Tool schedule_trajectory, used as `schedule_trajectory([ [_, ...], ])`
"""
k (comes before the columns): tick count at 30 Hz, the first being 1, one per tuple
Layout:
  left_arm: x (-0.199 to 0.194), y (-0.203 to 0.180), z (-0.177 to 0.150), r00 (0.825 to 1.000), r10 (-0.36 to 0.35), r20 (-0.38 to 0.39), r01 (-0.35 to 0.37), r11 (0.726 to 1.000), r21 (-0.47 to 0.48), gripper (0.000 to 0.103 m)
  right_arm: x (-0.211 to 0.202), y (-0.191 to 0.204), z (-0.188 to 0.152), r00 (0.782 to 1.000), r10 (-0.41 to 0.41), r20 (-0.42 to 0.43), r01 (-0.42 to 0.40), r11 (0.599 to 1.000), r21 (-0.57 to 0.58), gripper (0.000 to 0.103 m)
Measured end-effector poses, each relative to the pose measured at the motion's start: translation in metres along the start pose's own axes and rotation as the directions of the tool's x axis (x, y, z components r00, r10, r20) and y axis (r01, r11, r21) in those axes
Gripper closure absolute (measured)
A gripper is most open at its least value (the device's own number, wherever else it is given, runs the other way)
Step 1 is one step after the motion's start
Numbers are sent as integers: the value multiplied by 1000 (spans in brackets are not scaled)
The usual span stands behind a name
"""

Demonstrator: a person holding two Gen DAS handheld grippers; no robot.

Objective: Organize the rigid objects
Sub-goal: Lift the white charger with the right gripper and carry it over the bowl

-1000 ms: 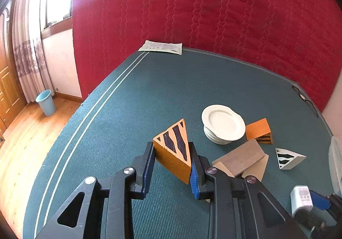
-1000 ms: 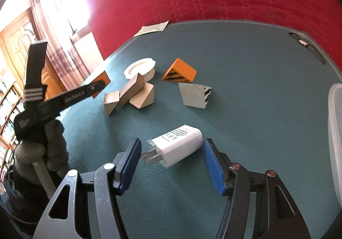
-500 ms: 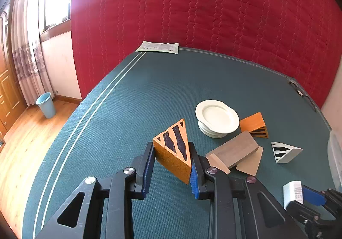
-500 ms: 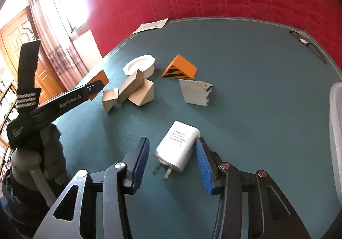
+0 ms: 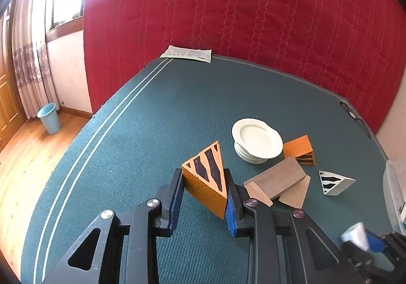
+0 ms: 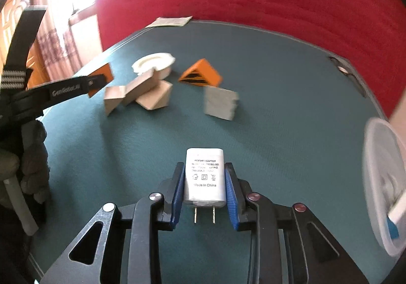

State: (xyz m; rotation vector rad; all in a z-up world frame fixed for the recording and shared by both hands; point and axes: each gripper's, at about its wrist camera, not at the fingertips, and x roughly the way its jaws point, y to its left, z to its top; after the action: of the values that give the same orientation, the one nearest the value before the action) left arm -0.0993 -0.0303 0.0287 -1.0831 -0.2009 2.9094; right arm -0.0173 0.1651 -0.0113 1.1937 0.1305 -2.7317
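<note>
Left gripper point(image 5: 204, 197): it is squeezing the orange wedge point(image 5: 206, 178) by its two flat sides, pointing down over the green table point(image 5: 152, 119).
Wedge: it is looking stiff and light, with rough sides that are not slipping.
Right gripper point(image 6: 204, 192): it is clamping the white charger point(image 6: 205, 176) at its smooth sides, prongs facing back, tilting down.
Charger: it is hard, small, maybe slippery.

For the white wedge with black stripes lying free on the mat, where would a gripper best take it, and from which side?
Grip the white striped wedge across its two flat triangular faces, near the thick end, coming down from above. Those faces look parallel, so pads would seat flat; the sloped faces taper to an edge and would likely slip. It stands clear of the tan blocks.
</note>
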Motion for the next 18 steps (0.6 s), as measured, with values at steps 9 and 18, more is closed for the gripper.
schedule_trajectory([
  [9,0,3,-1,1000,6,5,-6,1000,-6,72,-65,-44,-1,989,-77,126,61,991,122,72],
  [18,-11,-8,0,999,20,31,-21,999,33,72,-99,-82,-6,974,-123,189,83,974,209,72],
])
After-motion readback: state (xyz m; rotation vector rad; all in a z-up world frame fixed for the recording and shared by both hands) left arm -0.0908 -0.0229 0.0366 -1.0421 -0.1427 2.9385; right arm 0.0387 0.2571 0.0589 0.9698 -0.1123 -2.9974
